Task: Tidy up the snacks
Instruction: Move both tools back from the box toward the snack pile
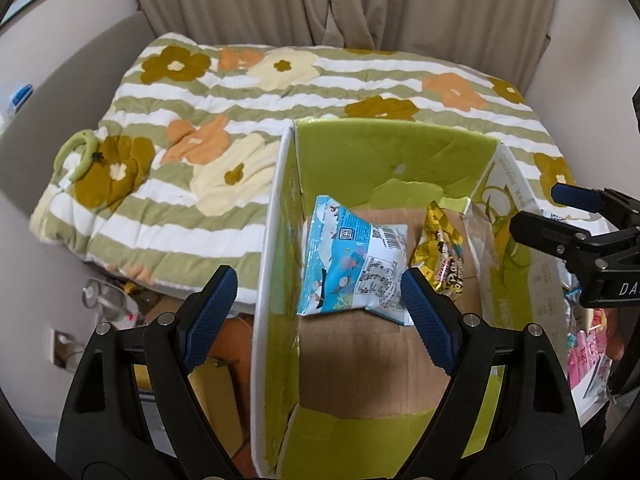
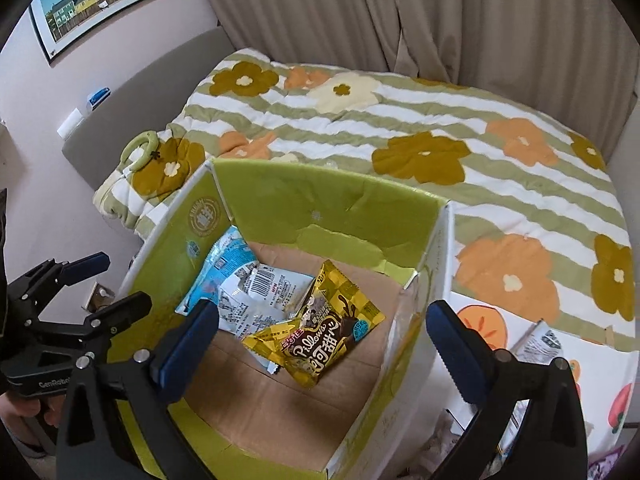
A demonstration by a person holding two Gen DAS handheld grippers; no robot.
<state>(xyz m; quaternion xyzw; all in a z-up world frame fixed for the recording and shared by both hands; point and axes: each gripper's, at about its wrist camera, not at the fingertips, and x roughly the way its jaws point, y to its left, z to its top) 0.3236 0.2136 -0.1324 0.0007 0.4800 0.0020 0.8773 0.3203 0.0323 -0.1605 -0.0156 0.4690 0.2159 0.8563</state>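
While both jaws gape empty | blue packet (image 1: 352,256), yellow packet (image 2: 320,328) in box (image 2: 336,208)

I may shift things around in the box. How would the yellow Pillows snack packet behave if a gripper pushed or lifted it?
The yellow packet looks puffed and crinkly, so probably light and floppy. Its glossy film may slip between pads. On the box's flat cardboard floor it should slide, not roll.
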